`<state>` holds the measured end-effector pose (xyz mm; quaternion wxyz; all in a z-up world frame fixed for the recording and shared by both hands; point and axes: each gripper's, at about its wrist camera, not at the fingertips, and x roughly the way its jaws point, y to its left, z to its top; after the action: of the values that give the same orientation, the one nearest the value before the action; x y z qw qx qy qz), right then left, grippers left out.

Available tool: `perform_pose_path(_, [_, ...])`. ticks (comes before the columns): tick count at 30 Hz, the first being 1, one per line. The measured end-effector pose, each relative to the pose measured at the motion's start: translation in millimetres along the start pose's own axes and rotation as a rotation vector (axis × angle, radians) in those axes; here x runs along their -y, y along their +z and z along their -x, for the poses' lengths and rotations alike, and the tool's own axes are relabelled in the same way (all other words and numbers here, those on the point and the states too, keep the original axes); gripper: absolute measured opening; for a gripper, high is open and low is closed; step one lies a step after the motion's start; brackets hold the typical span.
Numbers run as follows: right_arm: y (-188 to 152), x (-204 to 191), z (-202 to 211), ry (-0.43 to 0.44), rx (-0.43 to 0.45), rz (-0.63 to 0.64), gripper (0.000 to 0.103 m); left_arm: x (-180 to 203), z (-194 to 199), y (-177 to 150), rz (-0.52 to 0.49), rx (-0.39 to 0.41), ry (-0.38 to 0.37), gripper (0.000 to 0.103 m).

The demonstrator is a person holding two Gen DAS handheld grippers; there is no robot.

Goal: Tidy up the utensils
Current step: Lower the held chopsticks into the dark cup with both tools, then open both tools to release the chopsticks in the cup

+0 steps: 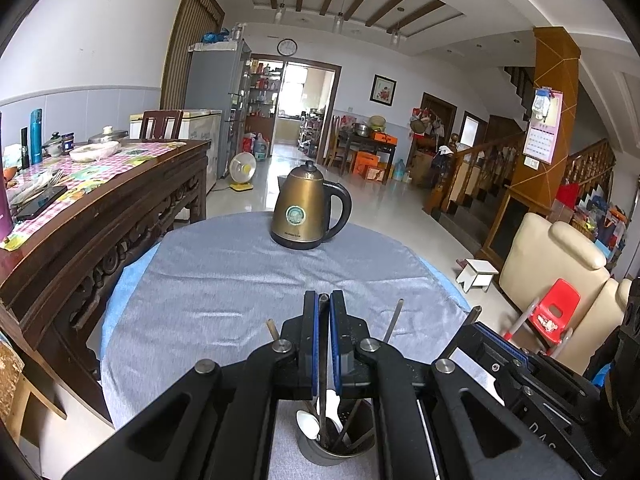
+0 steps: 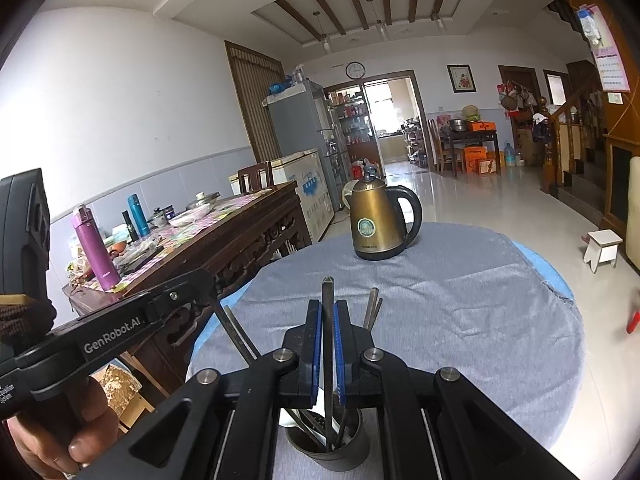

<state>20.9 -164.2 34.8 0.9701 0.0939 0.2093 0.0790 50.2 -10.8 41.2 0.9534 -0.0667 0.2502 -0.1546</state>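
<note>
Both hand-held grippers were clamped on chopsticks. The left hand-held gripper had its jaws pinched narrow around a dark chopstick that ran down into the utensil cup below it. The right hand-held gripper gripped its own chopstick the same way, upright over the same cup. White spoons sat in there too. The cup stood on the grey-clothed table, with a brass kettle at the far edge.
</note>
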Motion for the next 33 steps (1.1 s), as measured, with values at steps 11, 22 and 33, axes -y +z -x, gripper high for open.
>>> perform_pose_path(11, [-2.1, -0.4, -5.8, 0.004, -0.027, -0.012, 0.007, -1.3, -2.6, -1.8, 0.005, -0.016, 0.005, 0.005])
perform_pose_path(22, [-5.2, 2.7, -7.6, 0.007, -0.038, -0.032, 0.009, -4.6, -4.4, -3.2, 0.010, -0.025, 0.019, 0.006])
perform_pose_path(33, [-4.5, 4.7, -7.5, 0.004, -0.038, -0.047, 0.009, -10.0, -5.5, -5.8, 0.026, -0.036, 0.034, 0.019])
